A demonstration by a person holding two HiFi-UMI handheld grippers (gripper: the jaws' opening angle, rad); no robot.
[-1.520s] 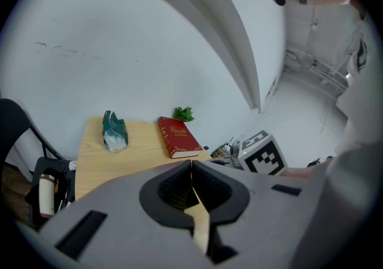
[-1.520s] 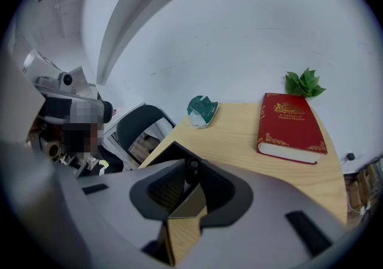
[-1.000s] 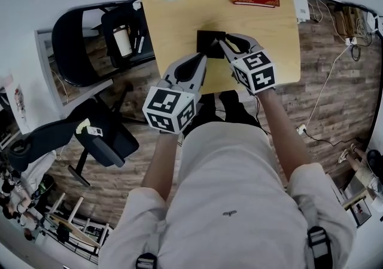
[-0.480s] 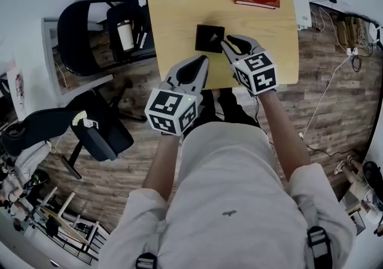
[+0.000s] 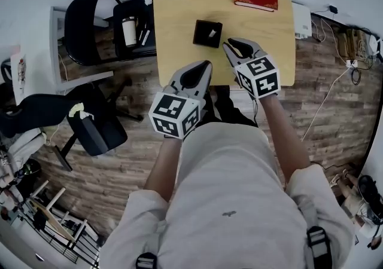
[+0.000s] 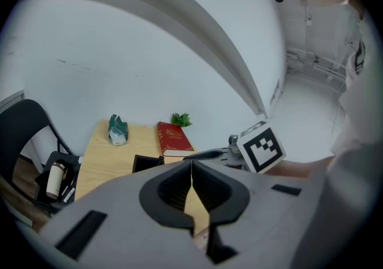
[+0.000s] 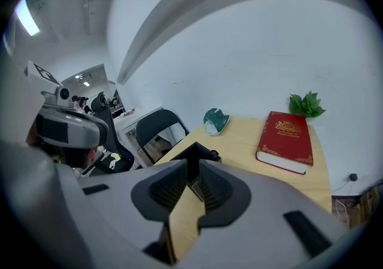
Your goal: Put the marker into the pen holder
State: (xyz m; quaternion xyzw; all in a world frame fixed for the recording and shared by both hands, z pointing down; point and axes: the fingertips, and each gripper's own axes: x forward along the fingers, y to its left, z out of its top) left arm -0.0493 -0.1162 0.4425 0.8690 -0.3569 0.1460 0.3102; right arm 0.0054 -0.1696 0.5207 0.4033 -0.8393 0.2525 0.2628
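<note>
Fingers first: the left gripper [image 6: 191, 172] has its pair pressed together on nothing, and the right gripper [image 7: 192, 173] has its pair a crack apart, also empty. Both hang over the near edge of the tabletop [image 5: 179, 17], clear of the pen holder [image 5: 197, 33]. That pale sliver inside it is probably the marker [image 5: 212, 33], but it's tiny from up here. So I'd call the drop done. Just don't bump the holder, and check the marker sits fully inside.
</note>
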